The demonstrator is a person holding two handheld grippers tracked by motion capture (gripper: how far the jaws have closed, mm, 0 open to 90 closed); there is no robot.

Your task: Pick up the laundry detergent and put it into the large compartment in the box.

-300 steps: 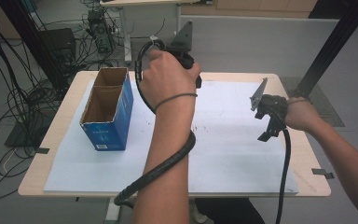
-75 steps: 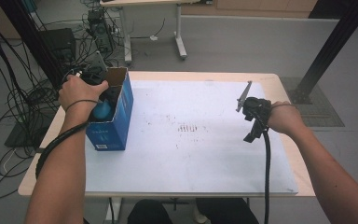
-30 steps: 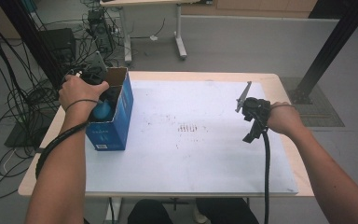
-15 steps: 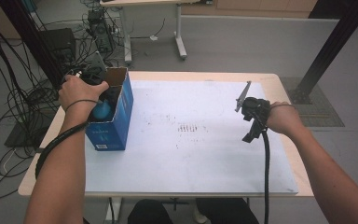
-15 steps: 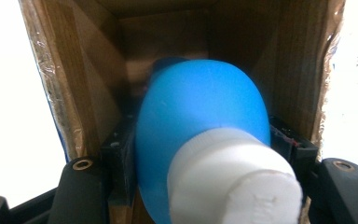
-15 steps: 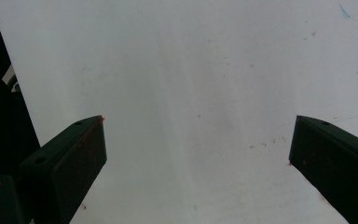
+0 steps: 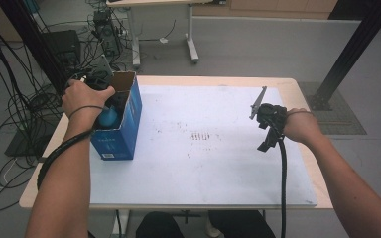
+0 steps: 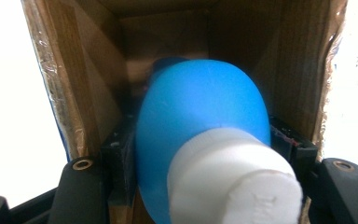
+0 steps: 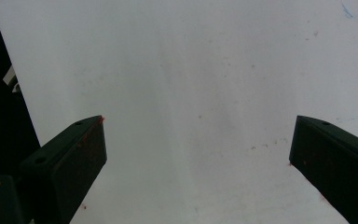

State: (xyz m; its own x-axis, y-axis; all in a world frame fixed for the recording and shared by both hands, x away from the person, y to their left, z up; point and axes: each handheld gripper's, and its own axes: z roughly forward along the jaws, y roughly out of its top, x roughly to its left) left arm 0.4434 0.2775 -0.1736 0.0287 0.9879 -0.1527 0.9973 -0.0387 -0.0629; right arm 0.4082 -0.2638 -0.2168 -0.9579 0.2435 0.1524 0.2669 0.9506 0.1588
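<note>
Two tools are at work, one in each hand. On the person's left, the left tool (image 8: 200, 154) has its jaws closed on a blue bottle (image 8: 200, 116) with a white cap (image 8: 233, 179), clamped at the bottle's sides; in the left gripper view the bottle sits between the brown inner walls of an open cardboard box (image 8: 74, 93). From the high view the left hand (image 7: 85, 96) rests over the open top of that blue-sided box (image 7: 116, 134), with a patch of the blue bottle (image 7: 107, 118) showing at the rim. Ten seconds ago this hand was held up over the middle of the table, well away from the box; across the last few frames it has kept its place at the box. The right tool (image 9: 196, 154) has its jaws spread wide with nothing between them, over the white sheet (image 7: 203, 148) that covers the table (image 7: 297, 94). The right hand (image 7: 300, 126) near the table's right edge has barely shifted since the earliest frame.
</note>
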